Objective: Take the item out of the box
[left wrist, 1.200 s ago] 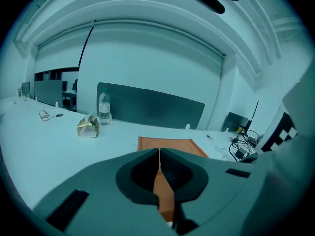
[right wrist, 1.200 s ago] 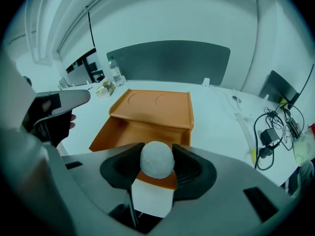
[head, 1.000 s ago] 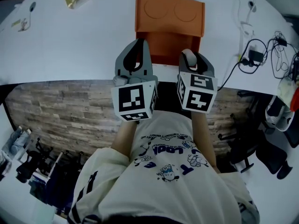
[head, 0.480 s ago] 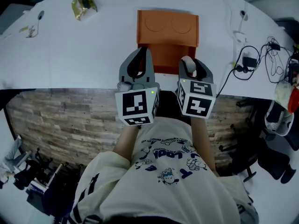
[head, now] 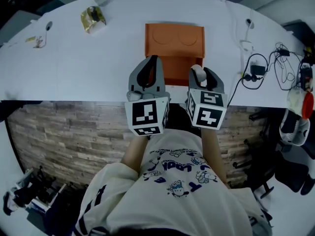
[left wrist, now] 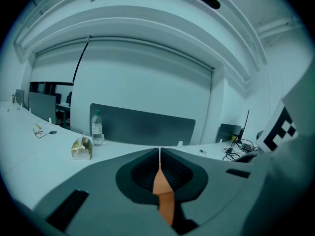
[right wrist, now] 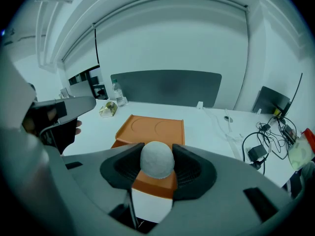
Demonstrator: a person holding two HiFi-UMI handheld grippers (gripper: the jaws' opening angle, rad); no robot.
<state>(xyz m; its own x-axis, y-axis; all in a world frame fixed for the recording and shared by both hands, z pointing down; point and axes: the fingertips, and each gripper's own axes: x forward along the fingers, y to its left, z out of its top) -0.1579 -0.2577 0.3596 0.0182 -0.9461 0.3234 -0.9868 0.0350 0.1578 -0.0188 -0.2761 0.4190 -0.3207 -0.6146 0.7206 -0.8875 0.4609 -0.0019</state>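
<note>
An orange box (head: pixel 174 42) lies open on the white table (head: pixel 74 63), its lid flat behind it. My right gripper (head: pixel 199 73) hangs above the box's near right corner, shut on a pale grey ball (head: pixel 198 72). In the right gripper view the ball (right wrist: pixel 157 160) sits between the dark pads, with the box (right wrist: pixel 150 130) below and beyond it. My left gripper (head: pixel 152 60) hovers over the box's near left part, its jaws shut with nothing in them. In the left gripper view the jaws meet at a thin seam, and a sliver of orange box (left wrist: pixel 164 193) shows under them.
A gold-wrapped packet (head: pixel 92 18) lies at the table's far left, with a water bottle (left wrist: pixel 97 128) beside it. Cables and a charger (head: pixel 258 69) are spread over the right of the table. The table's front edge runs just under both grippers. A dark divider screen (right wrist: pixel 167 85) stands behind.
Both grippers have risen a little over the box. The ball stays in the right gripper, and the left gripper stays shut.
</note>
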